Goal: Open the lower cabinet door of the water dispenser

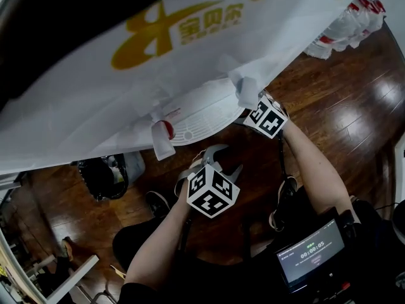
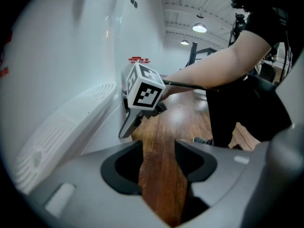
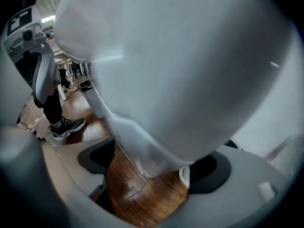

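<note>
Looking down in the head view: water dispenser point(image 1: 126, 75) film-wrapped, right gripper point(image 1: 252, 105) against its front, left gripper point(image 1: 221, 159) short of it. Left gripper view: jaws released, only floor point(image 2: 161, 175) between, lower cabinet door point(image 2: 102, 132) off left. Right gripper view: jaws wide, unclamped, straddling a white filmed edge point(image 3: 156, 156), likely the door's. Probably light, stiff, slippery; best taken at the free edge.

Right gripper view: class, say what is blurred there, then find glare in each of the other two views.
Right gripper view: the white dispenser, close to the lens, fills the frame soft and unfocused; left gripper view: a ceiling lamp blooms bright; head view: the wooden floor carries pale sheen streaks.
</note>
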Available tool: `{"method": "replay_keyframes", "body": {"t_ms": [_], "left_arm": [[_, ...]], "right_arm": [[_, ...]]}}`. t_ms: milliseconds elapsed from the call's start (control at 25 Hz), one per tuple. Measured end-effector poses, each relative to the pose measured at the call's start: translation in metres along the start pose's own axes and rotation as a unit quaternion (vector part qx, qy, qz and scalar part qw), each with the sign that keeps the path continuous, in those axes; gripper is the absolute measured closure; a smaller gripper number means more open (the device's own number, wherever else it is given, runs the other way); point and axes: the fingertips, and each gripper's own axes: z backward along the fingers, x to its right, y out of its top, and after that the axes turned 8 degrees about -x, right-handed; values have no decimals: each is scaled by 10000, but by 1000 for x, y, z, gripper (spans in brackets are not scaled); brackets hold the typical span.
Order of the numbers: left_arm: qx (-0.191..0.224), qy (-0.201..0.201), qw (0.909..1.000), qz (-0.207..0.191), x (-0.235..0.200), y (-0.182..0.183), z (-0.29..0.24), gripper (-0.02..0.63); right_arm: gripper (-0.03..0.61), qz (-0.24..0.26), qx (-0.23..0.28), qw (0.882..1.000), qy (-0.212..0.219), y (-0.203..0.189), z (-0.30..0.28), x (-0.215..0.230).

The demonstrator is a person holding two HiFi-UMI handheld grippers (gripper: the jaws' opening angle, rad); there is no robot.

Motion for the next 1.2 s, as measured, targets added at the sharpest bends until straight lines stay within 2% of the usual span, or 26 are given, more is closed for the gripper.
{"method": "replay_keyframes", "body": {"t_ms": [120, 360, 640, 960, 1080, 1200], "left_arm": [[33, 30, 10000, 19, -3, 3, 4, 386], [167, 102, 9998, -5, 3, 7, 12, 387], [91, 81, 9999, -90, 20, -4, 13, 387], [305, 398, 9987, -119, 47, -10, 24, 387], [595, 618, 9962, 152, 50, -12, 31, 387], [947, 873, 9882, 834, 42, -25, 43, 387]], "right_arm": [[106, -71, 62, 9999, -100, -1, -1, 5], [120, -540, 202, 9982, -177, -7, 0, -1], [183, -701, 1, 9970, -328, -26, 14, -16], [189, -1001, -318, 9943, -209, -46, 40, -59], [198, -894, -467, 9947, -220, -58, 48, -79], [216, -804, -543, 9951, -214, -66, 56, -100]]}}
